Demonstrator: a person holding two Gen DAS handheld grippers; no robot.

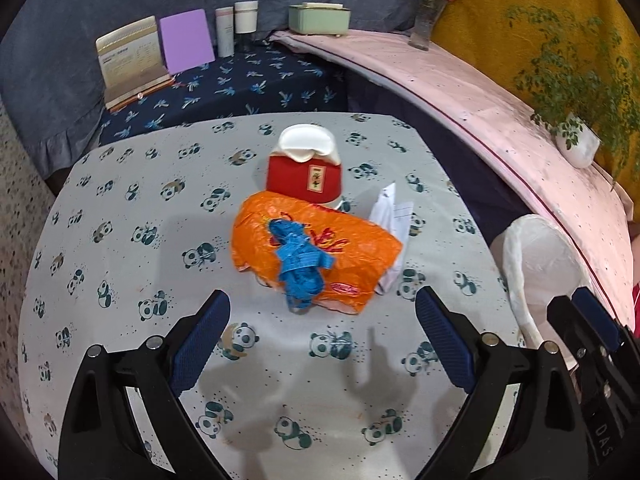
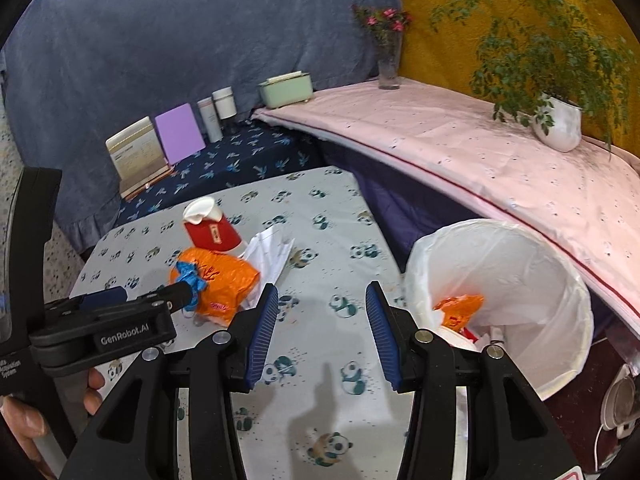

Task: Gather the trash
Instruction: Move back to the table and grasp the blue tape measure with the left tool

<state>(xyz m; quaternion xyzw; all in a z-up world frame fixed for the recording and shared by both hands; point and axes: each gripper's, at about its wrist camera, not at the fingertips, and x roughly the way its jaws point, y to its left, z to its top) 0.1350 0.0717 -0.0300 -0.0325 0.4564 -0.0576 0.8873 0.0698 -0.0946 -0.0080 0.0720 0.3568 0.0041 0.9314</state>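
Bright, even overhead light, soft shadows on the tablecloth point(image 1: 120, 208), sharp focus, heavy fisheye bending, dark vignetted corners.

A lived-in home room: a panda-print tablecloth point(image 1: 120, 208) near, draped fabric backdrops point(image 1: 120, 20) far, with a potted plant point(image 2: 558, 120) and flower vase point(image 2: 388, 60) far right.

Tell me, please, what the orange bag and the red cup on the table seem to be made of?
The orange bag looks like thin glossy plastic film: it is crinkled and catches the light. The red cup appears to be matte paper or card, with a printed label and a dented white rim, though plastic cannot be ruled out.
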